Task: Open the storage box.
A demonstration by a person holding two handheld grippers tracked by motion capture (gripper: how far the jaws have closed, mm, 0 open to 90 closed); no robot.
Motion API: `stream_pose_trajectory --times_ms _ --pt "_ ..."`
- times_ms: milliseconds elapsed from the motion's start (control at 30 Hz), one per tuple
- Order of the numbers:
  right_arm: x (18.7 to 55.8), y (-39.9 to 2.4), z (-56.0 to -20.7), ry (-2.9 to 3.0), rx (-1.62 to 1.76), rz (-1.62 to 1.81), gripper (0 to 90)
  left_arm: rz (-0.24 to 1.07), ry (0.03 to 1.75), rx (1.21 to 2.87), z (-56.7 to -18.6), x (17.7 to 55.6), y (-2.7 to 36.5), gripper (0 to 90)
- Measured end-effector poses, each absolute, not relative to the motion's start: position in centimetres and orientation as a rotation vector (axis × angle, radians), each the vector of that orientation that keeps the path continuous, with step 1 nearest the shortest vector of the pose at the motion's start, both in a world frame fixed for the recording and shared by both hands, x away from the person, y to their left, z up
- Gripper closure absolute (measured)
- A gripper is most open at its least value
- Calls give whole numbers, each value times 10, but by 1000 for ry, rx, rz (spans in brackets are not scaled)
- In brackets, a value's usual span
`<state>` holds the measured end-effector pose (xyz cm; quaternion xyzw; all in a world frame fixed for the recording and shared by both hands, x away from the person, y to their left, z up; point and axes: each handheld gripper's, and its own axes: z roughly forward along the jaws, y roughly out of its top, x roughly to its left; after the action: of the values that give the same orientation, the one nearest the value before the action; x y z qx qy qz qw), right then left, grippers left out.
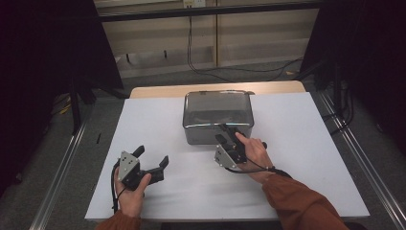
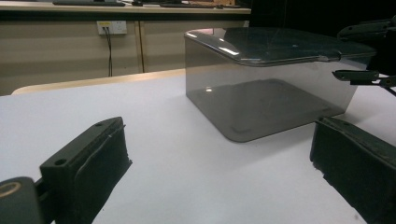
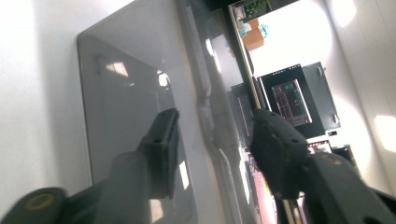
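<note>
A smoky see-through box (image 1: 218, 115) with a glossy lid (image 2: 280, 44) stands at the middle of the white table (image 1: 297, 143). My right gripper (image 1: 225, 134) is turned on its side at the box's near edge. Its jaws straddle the lid's rim (image 3: 205, 102), one over the lid and one below the rim, with a gap showing on both sides. My left gripper (image 1: 153, 155) rests low at the near left of the table, open with nothing between its fingers, pointing toward the box (image 2: 261, 93). In the left gripper view the right gripper (image 2: 362, 53) shows at the lid's right corner.
The table's wooden far edge (image 1: 215, 88) lies just behind the box. Bare white surface spreads left and right of the box. Cables (image 1: 201, 62) hang by the wall beyond, and metal rails (image 1: 354, 143) run along the floor beside the table.
</note>
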<state>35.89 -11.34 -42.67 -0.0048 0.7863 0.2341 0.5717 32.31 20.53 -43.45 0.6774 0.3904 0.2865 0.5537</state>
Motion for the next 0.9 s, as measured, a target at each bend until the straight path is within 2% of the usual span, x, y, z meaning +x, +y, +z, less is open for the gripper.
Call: stream_pose_trajectory --times_ms 167,200,467,600,900 --pt "359 -112 -429 1842 -35 507 620 679 906 1607 -434 323 204 35" --pt "359 -112 -430 1838 -48 487 657 678 911 1610 -435 323 204 35" --pt "360 -113 -433 1805 -74 438 707 677 919 1629 -436 324 202 35" --pt "359 -112 -433 1791 -91 421 765 670 916 1630 -436 324 202 35" --pt "359 -112 -432 1792 -102 418 776 652 928 1627 -437 327 202 38"
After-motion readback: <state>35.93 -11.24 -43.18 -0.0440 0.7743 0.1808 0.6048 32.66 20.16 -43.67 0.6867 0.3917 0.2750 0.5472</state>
